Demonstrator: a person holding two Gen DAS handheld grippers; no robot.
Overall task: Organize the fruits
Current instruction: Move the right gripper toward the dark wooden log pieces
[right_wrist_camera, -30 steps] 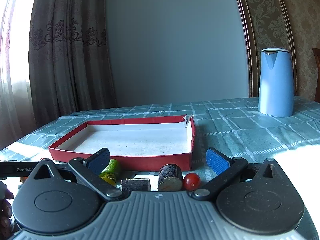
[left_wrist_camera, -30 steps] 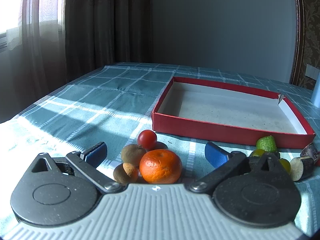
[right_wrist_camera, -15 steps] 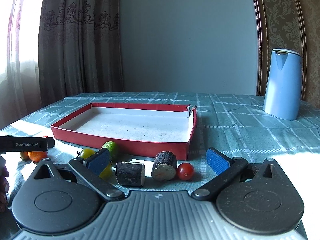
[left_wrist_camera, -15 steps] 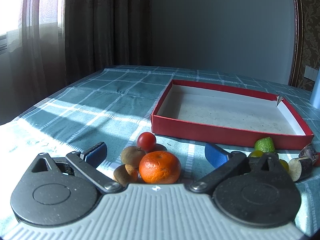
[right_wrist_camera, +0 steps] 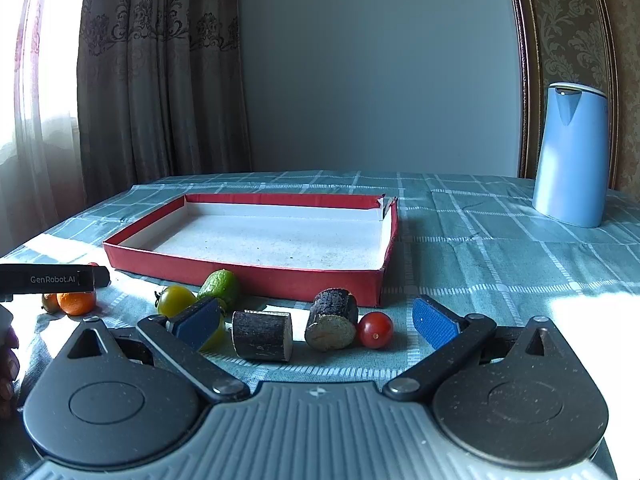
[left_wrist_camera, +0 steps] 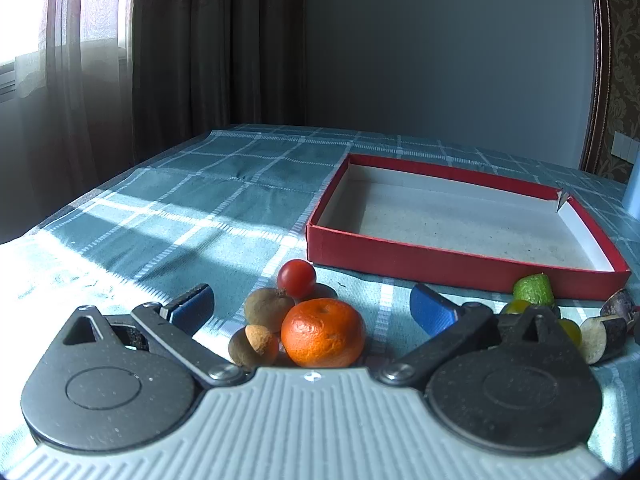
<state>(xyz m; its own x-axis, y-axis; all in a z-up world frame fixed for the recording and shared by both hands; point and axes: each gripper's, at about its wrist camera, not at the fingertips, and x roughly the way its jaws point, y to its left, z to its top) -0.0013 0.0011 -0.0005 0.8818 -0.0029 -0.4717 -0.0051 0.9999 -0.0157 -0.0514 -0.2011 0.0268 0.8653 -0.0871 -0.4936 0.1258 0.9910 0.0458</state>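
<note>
My left gripper (left_wrist_camera: 313, 310) stands open low over the table, with an orange mandarin (left_wrist_camera: 323, 332), two brown fruits (left_wrist_camera: 268, 308) and a red cherry tomato (left_wrist_camera: 296, 279) between and just ahead of its blue pads. My right gripper (right_wrist_camera: 316, 322) is open too. In front of it lie two dark cut pieces (right_wrist_camera: 262, 335), a red cherry tomato (right_wrist_camera: 375, 329), a yellow tomato (right_wrist_camera: 176, 300) and a green fruit (right_wrist_camera: 220, 286). The shallow red box (right_wrist_camera: 248, 276) with a white floor (left_wrist_camera: 464, 222) holds nothing.
A tall blue kettle (right_wrist_camera: 572, 154) stands at the back right on the teal checked tablecloth (left_wrist_camera: 200, 208). Curtains and a window are at the left. The left gripper's body (right_wrist_camera: 52, 279) and part of a hand (right_wrist_camera: 8, 364) show at the right view's left edge.
Both grippers have lifted and drawn back slightly, so the fruits sit farther ahead of them. The right view has swung to the right, showing more of the fruits. Jaws stayed open.
</note>
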